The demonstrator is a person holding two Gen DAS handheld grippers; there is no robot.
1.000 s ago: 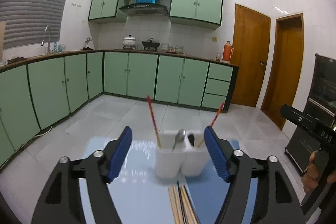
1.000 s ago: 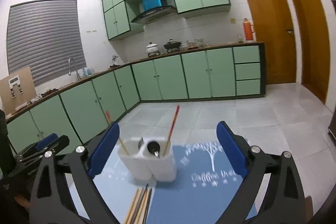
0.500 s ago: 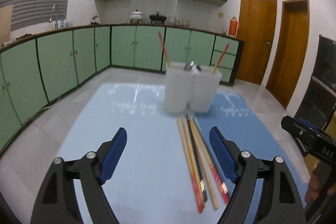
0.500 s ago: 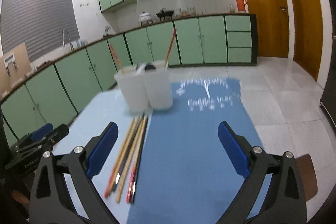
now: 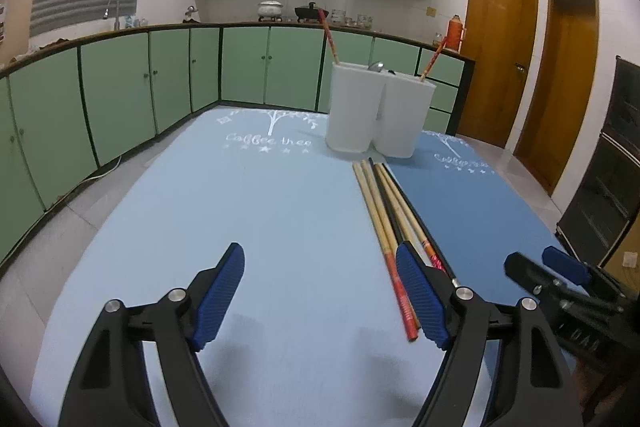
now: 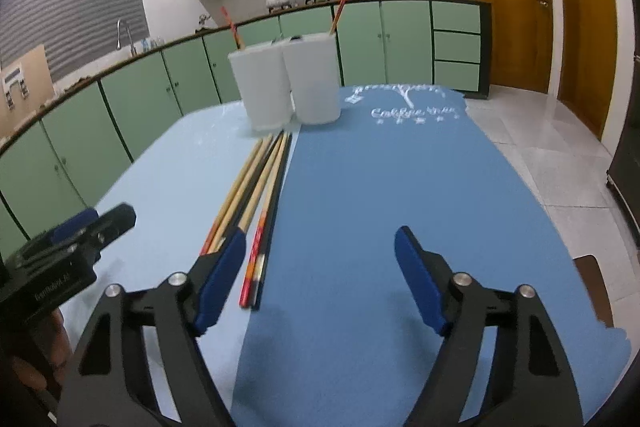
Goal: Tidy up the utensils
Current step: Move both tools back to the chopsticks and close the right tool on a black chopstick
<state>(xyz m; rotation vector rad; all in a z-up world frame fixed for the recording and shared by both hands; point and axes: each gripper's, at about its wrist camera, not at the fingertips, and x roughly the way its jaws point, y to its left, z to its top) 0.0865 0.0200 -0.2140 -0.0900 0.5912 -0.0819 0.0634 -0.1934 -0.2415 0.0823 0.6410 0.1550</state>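
I have my left gripper [image 5: 320, 301] low over the near part of the desk [image 5: 280, 211], above the light blue mat [image 5: 248, 227], its blue-padded fingers [image 5: 218, 297] spread wide and holding nothing. My right gripper [image 6: 320, 279] sits the same way over the dark blue mat [image 6: 380, 187], fingers [image 6: 420, 279] wide apart and empty. Each gripper shows at the edge of the other's view, side by side.

The loose chopsticks [image 5: 390, 215] lie in a tight bundle along the seam where the two mats meet, running from near the holder back toward me. Most are pale wood with red ends, and at least one is black. My left gripper's right finger overlaps their near ends in the left wrist view; I cannot tell if it touches them.

The white two-compartment holder [image 5: 378, 111] stands upright toward the far edge of the desk, straddling the seam. One red-topped chopstick [image 5: 330, 37] leans out of its left compartment, another [image 5: 432, 61] out of the right, and a spoon [image 5: 376, 67] peeks over the rim between them.
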